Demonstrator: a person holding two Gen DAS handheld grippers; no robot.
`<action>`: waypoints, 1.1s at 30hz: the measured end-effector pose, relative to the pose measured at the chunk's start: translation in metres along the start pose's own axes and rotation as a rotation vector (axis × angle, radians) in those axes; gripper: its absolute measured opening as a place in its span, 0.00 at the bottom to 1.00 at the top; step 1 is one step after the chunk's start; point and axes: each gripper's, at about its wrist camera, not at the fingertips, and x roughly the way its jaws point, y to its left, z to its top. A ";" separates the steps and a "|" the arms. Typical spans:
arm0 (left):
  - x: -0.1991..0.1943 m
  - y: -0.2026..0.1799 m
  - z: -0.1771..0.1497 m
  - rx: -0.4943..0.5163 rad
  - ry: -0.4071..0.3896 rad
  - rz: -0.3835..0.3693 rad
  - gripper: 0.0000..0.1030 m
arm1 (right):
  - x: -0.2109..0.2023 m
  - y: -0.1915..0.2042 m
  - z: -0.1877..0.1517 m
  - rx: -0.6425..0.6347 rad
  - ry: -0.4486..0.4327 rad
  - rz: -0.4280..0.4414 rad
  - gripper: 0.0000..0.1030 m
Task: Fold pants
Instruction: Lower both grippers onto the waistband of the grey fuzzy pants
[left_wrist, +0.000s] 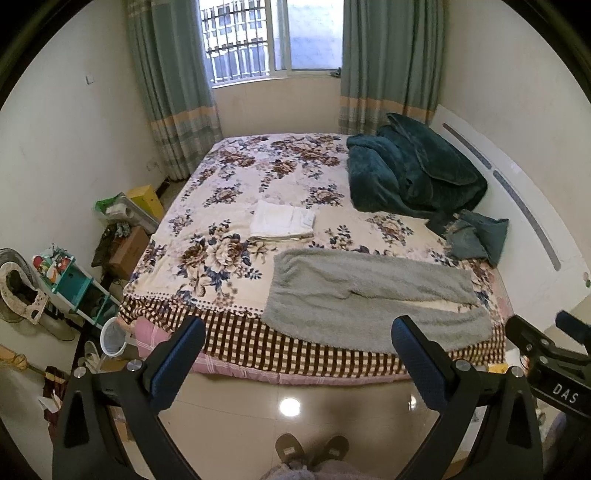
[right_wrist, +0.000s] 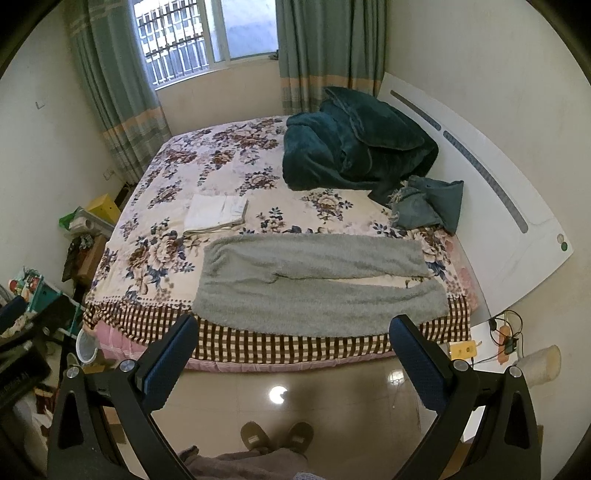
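Grey fleece pants (left_wrist: 369, 295) (right_wrist: 314, 284) lie spread flat along the near edge of the bed, waist to the left, the two legs running right and parted slightly. My left gripper (left_wrist: 298, 332) hangs open over the floor in front of the bed, short of the pants. My right gripper (right_wrist: 294, 330) is open too, at about the same distance from the bed edge, with nothing between its fingers. The right gripper's body shows at the right edge of the left wrist view.
A floral bedspread (left_wrist: 229, 206) covers the bed. A folded white cloth (left_wrist: 282, 223) lies behind the pants. A dark teal blanket (left_wrist: 410, 173) and a teal pillow (left_wrist: 476, 236) sit at the back right. Shelves, boxes and clutter (left_wrist: 74, 280) stand left. A person's slippers (right_wrist: 277, 437) stand on glossy tiles.
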 end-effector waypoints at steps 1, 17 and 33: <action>0.002 0.000 0.002 -0.005 -0.006 0.011 1.00 | 0.007 -0.003 0.000 0.006 0.004 -0.006 1.00; 0.181 -0.075 0.042 0.022 0.111 0.162 1.00 | 0.218 -0.106 0.069 0.132 0.142 -0.080 1.00; 0.477 -0.150 0.108 0.090 0.363 0.123 1.00 | 0.584 -0.313 0.124 0.555 0.465 -0.176 1.00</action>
